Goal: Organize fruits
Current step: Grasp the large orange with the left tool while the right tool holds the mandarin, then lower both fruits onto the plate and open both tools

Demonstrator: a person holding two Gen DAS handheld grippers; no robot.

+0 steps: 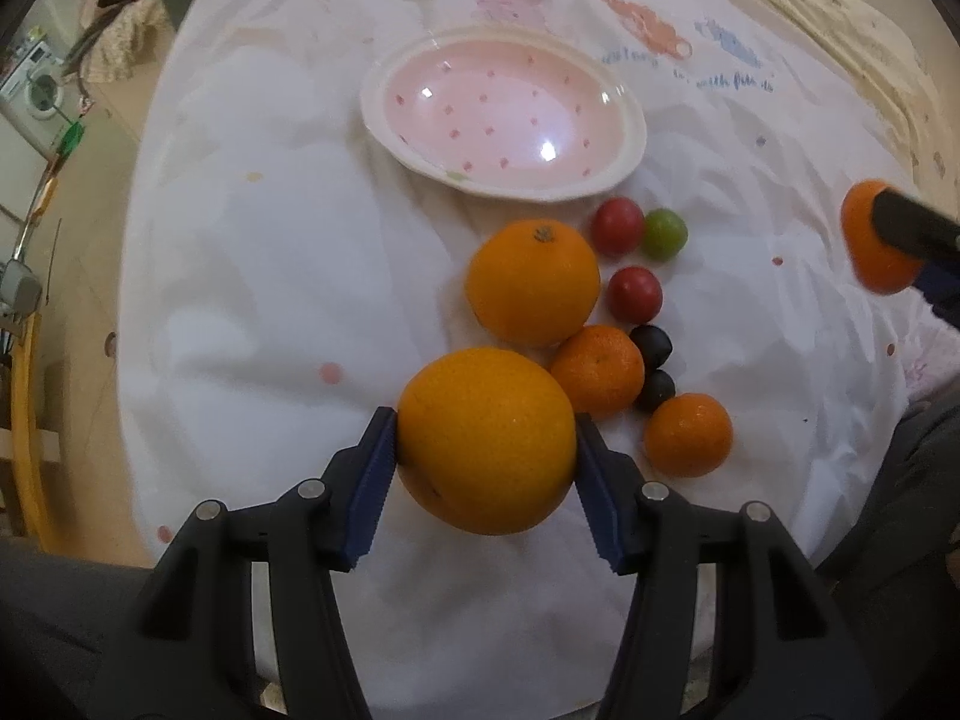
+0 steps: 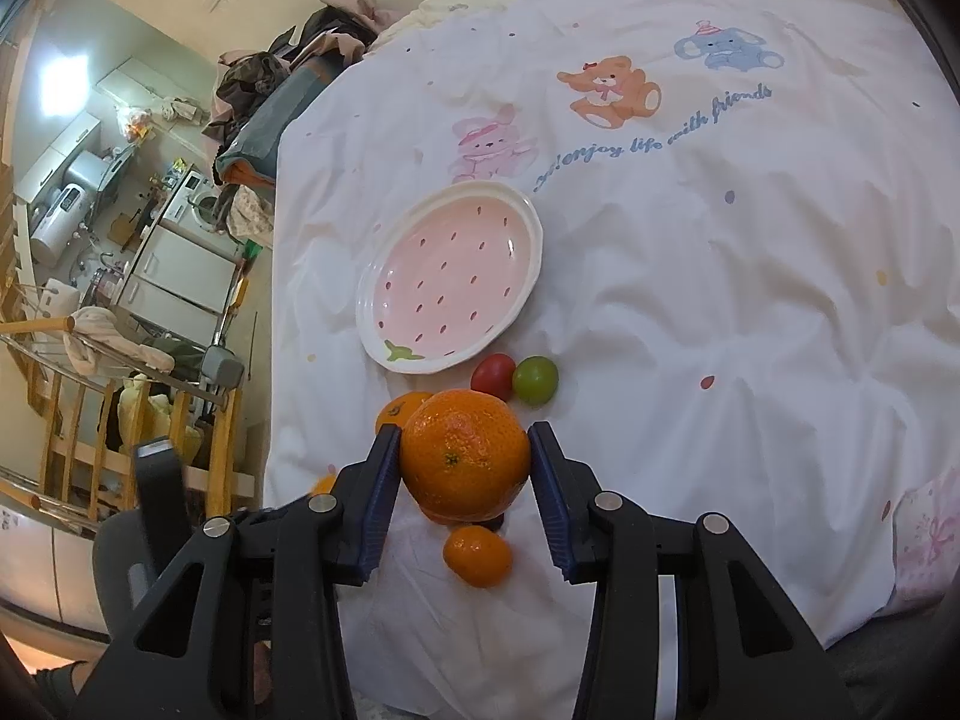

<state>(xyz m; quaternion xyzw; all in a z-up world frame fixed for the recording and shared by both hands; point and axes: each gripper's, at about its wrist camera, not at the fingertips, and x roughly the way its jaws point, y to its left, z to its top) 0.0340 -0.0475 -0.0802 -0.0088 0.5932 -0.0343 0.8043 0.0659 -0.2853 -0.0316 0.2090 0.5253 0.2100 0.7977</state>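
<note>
My left gripper (image 1: pixel 485 441) is shut on a large orange (image 1: pixel 486 441) and holds it above the white sheet. My right gripper (image 2: pixel 465 456) is shut on a tangerine (image 2: pixel 465 456); it also shows at the right edge of the left wrist view (image 1: pixel 873 237). A pink strawberry-pattern plate (image 1: pixel 384 120) (image 2: pixel 372 324) lies empty beyond the fruit. On the sheet lie another large orange (image 1: pixel 533 282), two tangerines (image 1: pixel 597 378) (image 1: pixel 689 435), two red fruits (image 1: pixel 617 225) (image 1: pixel 635 294), a green one (image 1: pixel 665 234) and two dark ones (image 1: pixel 651 345).
A white cartoon-print bedsheet (image 2: pixel 720 300) covers the surface, its edge falling away on the left. Beyond the edge are a wooden railing (image 2: pixel 78 438), clothes and kitchen appliances. A small tangerine (image 2: pixel 478 555) lies under my right gripper.
</note>
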